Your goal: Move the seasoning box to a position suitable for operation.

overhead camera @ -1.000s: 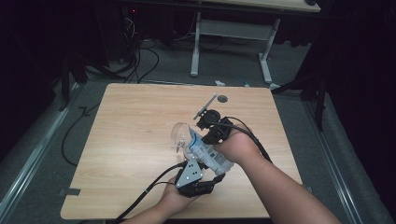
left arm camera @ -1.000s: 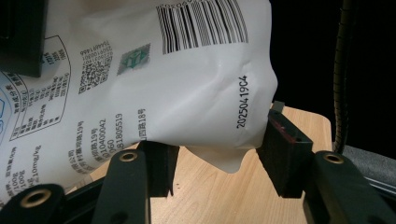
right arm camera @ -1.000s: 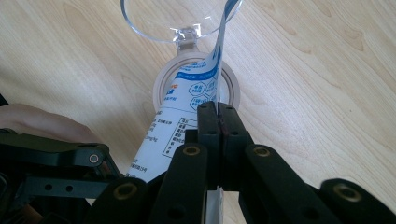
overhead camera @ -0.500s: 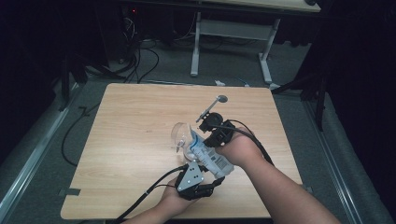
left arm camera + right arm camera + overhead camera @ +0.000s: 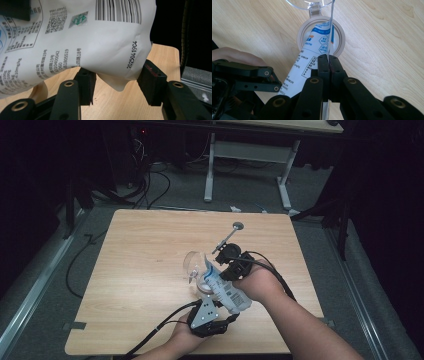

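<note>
White plastic pouch with blue print and barcode (image 5: 226, 292) held tilted above pale wooden worktop (image 5: 140, 265), top end over round open-mouthed container with clear hinged lid (image 5: 196, 270). Right gripper (image 5: 328, 62): jaws together, clamped on pouch's thin edge seam. Left gripper (image 5: 116, 81): jaws apart, pressing both sides of pouch's bottom corner. Small metal spoon (image 5: 229, 236) just beyond right gripper

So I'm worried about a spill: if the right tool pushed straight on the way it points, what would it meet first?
Probably the round open jar on the table. The right tool, shut on the white pouch, points at its mouth, where the pouch's top edge already hangs. Depth is hard to judge.
</note>
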`<state>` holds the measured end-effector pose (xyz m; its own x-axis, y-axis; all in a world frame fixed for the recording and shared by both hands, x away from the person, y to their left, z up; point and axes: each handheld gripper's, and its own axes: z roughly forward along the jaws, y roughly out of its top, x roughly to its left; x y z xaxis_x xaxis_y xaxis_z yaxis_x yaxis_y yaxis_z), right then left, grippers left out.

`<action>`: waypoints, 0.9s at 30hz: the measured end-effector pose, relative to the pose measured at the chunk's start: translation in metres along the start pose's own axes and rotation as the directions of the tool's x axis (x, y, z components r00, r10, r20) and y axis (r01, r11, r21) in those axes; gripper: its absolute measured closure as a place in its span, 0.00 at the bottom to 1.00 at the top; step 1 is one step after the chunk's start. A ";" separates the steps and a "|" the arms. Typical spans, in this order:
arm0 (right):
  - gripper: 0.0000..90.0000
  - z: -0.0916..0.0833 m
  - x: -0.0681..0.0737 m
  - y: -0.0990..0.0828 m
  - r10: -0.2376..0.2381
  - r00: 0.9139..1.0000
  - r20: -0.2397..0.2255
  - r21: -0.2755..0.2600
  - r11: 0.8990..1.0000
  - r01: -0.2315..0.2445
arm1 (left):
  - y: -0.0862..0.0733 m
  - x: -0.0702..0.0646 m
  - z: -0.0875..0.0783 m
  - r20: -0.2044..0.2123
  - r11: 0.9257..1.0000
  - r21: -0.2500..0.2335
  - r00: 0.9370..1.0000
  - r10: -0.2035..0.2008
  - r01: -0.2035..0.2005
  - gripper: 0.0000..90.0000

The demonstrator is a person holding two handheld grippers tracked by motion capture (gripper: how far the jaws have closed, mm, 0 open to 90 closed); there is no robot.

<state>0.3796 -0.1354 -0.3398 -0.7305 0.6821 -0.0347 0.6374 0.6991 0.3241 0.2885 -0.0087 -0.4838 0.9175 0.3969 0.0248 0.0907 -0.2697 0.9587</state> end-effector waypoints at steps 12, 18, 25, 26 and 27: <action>1.00 -0.002 0.000 -0.009 0.007 1.000 -0.002 -0.006 1.000 -0.007 | -0.012 0.004 0.004 -0.011 0.999 0.041 1.000 -0.009 0.010 0.57; 0.99 -0.002 -0.001 -0.014 0.017 1.000 -0.006 -0.007 1.000 -0.017 | -0.017 0.005 0.006 -0.016 0.998 0.054 1.000 -0.012 0.013 0.57; 1.00 0.000 -0.001 -0.017 0.028 0.999 -0.020 -0.006 1.000 -0.028 | -0.023 0.007 0.010 -0.022 0.997 0.077 1.000 -0.015 0.017 0.57; 1.00 0.000 -0.001 -0.017 0.026 0.999 -0.021 -0.002 1.000 -0.026 | -0.023 0.007 0.010 -0.023 0.997 0.080 1.000 -0.017 0.019 0.57; 0.99 0.001 -0.001 -0.017 0.026 0.999 -0.023 -0.001 1.000 -0.026 | -0.024 0.008 0.011 -0.024 0.996 0.081 1.000 -0.018 0.020 0.57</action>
<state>0.3701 -0.1478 -0.3460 -0.7193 0.6947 -0.0045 0.6558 0.6811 0.3257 0.2974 -0.0087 -0.5096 0.9062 0.4226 0.0145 0.1401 -0.3323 0.9327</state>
